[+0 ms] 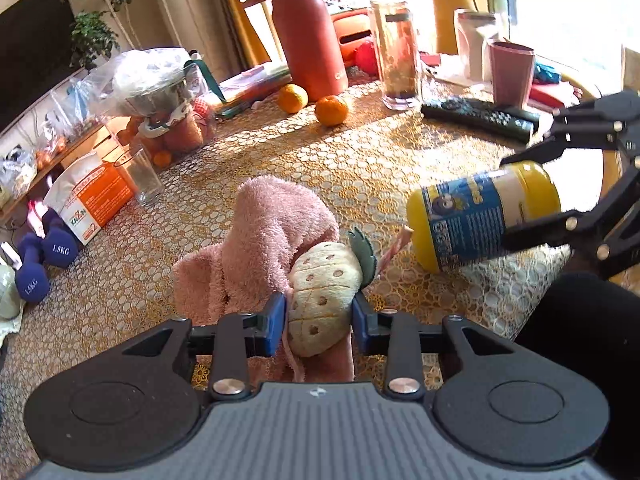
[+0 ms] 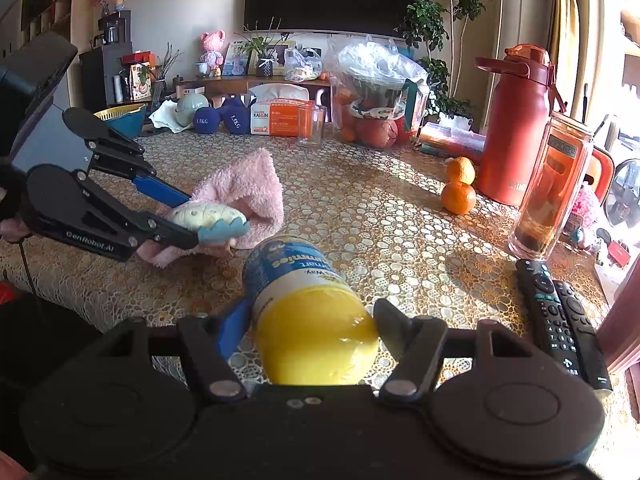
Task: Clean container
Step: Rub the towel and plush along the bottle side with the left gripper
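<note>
My left gripper (image 1: 319, 320) is shut on the cream, spotted plush knob of a fluffy pink cloth (image 1: 264, 240), which bunches up just above the lace-covered table (image 1: 360, 168). The same cloth (image 2: 244, 192) and left gripper (image 2: 192, 220) show at the left of the right wrist view. My right gripper (image 2: 308, 320) is shut on a yellow container with a blue label (image 2: 304, 300), held on its side with the lid end nearest the camera. In the left wrist view that container (image 1: 480, 216) hangs tilted to the right of the cloth, a short gap between them.
Two oranges (image 2: 459, 186), a red flask (image 2: 516, 128), a tall clear bottle (image 2: 552, 188) and two remotes (image 2: 560, 312) stand on the right. A glass (image 2: 312, 124), a bagged fruit bowl (image 2: 376, 96), a tissue pack and dumbbells (image 2: 222, 120) line the far edge.
</note>
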### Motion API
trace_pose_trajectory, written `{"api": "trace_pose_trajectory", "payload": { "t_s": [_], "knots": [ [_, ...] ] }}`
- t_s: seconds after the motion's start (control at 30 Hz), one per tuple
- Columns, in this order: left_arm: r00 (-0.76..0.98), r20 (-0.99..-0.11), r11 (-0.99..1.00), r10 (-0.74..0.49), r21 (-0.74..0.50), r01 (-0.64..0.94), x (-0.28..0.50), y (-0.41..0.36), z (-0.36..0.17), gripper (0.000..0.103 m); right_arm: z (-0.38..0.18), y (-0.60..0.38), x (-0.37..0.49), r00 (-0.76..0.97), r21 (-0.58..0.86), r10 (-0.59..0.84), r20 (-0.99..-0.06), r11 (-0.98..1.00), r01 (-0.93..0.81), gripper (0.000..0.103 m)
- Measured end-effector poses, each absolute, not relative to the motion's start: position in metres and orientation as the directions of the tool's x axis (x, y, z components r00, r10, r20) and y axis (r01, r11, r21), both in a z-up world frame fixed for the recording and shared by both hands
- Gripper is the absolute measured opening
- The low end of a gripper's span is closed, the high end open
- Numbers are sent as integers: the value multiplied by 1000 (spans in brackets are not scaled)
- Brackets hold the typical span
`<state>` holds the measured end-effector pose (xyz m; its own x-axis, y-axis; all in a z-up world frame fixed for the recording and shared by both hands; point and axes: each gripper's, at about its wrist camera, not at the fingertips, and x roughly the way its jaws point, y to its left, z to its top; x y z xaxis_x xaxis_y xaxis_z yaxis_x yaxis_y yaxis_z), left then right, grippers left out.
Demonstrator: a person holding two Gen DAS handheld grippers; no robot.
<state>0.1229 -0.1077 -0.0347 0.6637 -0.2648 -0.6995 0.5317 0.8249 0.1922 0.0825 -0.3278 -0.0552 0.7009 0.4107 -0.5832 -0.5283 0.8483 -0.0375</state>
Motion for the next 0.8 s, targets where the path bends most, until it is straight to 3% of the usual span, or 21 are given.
{"api": "trace_pose_trajectory", "payload": {
  "t_s": [0.07,0.37,0.47,0.6,0.8],
  "knots": [
    [668,-684,850,-294,132,509,125,-103,-23,24,-55,-327,82,702,-40,408,-583,849,-527,67],
    [619,-642,818,-453,-24,574,119,-131,-1,24,-55,-324,81,705,-62,399,-586,846,-530,67],
    [621,-619,790,-480,2,613,111,-152,4,24,-55,-323,81,704,-60,398,-588,847,-528,67],
    [659,-623,786,-422,112,609,111,-167,-3,23,-54,-323,81,705,-61,398,-587,846,-529,66],
    [641,-689,831,-339,101,548,133,-152,-24,23,-53,-324,83,709,-52,403,-579,849,-525,66]
  ]
}}
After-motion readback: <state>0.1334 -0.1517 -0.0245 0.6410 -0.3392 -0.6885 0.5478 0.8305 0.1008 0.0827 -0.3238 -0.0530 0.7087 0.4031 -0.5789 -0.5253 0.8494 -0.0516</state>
